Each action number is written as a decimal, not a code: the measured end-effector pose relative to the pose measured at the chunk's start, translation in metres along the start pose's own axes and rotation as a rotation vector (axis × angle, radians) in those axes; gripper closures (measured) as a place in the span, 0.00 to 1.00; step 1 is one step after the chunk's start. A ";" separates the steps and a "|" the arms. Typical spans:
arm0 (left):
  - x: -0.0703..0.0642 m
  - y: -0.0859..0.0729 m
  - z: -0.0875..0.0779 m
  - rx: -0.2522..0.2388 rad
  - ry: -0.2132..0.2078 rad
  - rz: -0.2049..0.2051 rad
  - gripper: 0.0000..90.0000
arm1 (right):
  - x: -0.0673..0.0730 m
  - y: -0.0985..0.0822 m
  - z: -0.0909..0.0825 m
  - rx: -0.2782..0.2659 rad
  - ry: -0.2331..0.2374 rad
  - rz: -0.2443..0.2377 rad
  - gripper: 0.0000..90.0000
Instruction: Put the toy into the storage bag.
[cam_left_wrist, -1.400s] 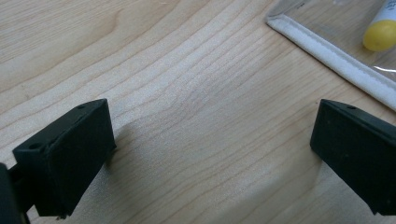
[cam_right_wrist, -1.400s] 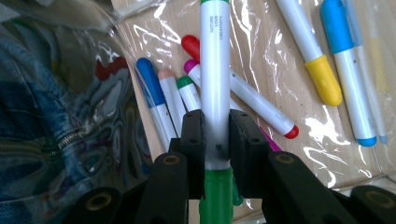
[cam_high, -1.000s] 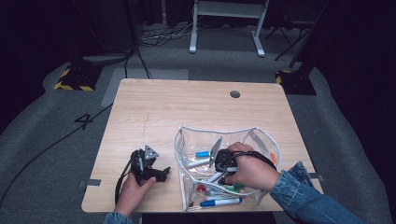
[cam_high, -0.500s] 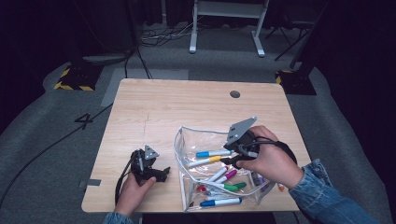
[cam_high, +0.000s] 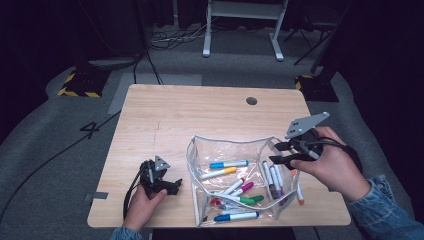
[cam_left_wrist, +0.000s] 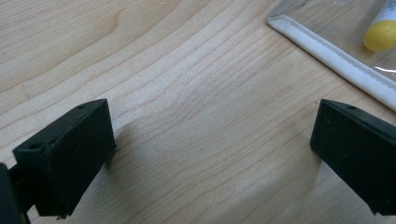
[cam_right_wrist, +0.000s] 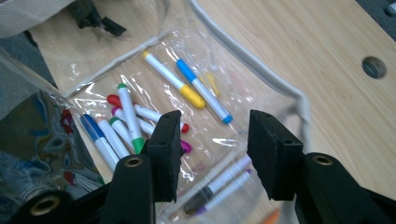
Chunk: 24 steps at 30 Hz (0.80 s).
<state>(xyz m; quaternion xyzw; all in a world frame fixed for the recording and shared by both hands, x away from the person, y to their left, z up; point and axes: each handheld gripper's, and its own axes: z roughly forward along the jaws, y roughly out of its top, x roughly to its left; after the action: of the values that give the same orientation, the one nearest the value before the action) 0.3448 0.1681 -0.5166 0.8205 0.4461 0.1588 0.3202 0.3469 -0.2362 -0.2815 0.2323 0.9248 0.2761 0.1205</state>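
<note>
Right gripper (cam_high: 281, 153) jaws wide, empty, mid-right of the high view at the clear plastic pouch (cam_high: 200, 160) of markers. Left gripper (cam_high: 172, 186) wide, empty, on the wooden table (cam_high: 200, 115). Suggest pinching one marker mid-barrel, clear of the film.

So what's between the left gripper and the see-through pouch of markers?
Just bare wooden table between the left gripper and the pouch, in the left gripper view.
</note>
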 end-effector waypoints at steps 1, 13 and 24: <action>0.000 0.000 0.000 0.000 0.000 0.000 0.00 | -0.003 -0.004 -0.003 0.000 -0.006 0.017 0.62; 0.000 0.000 0.000 0.001 0.000 0.000 0.00 | -0.042 -0.059 -0.020 -0.001 -0.070 0.242 0.63; -0.001 0.000 0.000 0.001 -0.001 -0.008 0.00 | -0.063 -0.115 0.013 0.073 -0.091 0.375 0.62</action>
<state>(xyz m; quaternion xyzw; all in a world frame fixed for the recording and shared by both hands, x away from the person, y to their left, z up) 0.3443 0.1678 -0.5168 0.8188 0.4495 0.1570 0.3207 0.3645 -0.3469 -0.3515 0.4171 0.8682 0.2494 0.1002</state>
